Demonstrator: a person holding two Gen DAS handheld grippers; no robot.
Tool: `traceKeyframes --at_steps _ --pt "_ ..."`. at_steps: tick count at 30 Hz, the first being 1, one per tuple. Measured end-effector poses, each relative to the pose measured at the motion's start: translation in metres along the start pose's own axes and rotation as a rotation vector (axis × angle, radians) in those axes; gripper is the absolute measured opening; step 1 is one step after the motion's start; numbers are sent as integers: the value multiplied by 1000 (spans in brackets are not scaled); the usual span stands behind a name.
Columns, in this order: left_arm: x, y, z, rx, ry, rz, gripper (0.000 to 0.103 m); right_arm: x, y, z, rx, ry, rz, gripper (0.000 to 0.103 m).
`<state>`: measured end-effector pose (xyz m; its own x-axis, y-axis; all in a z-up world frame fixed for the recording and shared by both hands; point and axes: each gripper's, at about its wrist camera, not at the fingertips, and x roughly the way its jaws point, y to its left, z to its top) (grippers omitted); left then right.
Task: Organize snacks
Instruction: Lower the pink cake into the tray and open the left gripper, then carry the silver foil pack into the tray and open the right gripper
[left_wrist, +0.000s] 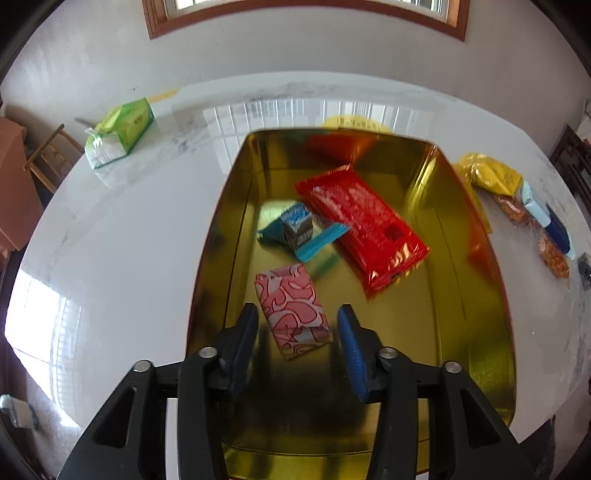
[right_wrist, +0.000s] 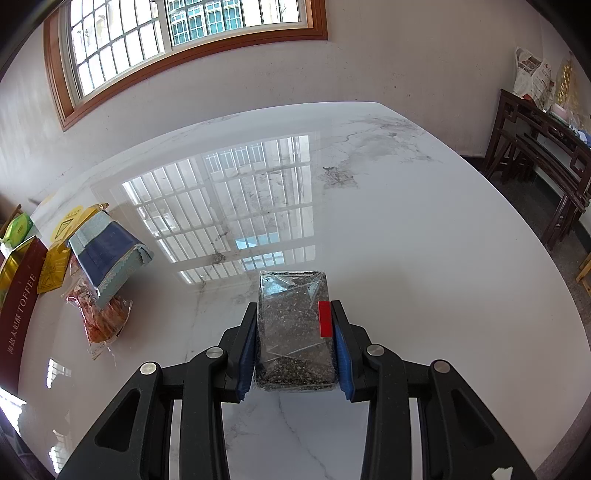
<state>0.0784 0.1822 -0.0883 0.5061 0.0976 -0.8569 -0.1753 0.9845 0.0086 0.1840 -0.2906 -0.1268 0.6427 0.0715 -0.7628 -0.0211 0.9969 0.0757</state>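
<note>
The marble table (right_wrist: 424, 236) lies bare across its far and right stretch. The gold tin (left_wrist: 476, 295) has open floor along its right wall. The left gripper (left_wrist: 297, 325) stands parted, gripping nothing, the pink packet (left_wrist: 291, 310) loose between its fingers near the tin's front. The right gripper (right_wrist: 294, 332) pinches the dark sesame bar (right_wrist: 291, 332).

- shiny gold metal tray (left_wrist: 236, 206)
- glossy red foil snack packet (left_wrist: 364, 221)
- pink packet with dark red swirl pattern (left_wrist: 291, 310)
- small blue-and-white snack pack (left_wrist: 297, 229)
- black speckled bar in clear wrap (right_wrist: 295, 328), red label
- white marble tabletop (right_wrist: 424, 229), grey veins
</note>
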Motion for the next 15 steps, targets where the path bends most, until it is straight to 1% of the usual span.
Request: traceKeyframes --at_steps 2,3,5,7,11,15 --pt "-7 1 0 -4 -44 13 65 0 0 0 0 0 0 34" --pt "-11 1 1 -1 -66 12 67 0 0 0 0 0 0 34" --pt "-18 1 2 3 -108 28 75 0 0 0 0 0 0 34" --pt "-25 1 3 8 -138 39 81 0 0 0 0 0 0 34" --pt "-38 5 2 -4 -174 32 81 0 0 0 0 0 0 34" --pt "-55 10 -10 -43 -239 2 81 0 0 0 2 -1 2 34"
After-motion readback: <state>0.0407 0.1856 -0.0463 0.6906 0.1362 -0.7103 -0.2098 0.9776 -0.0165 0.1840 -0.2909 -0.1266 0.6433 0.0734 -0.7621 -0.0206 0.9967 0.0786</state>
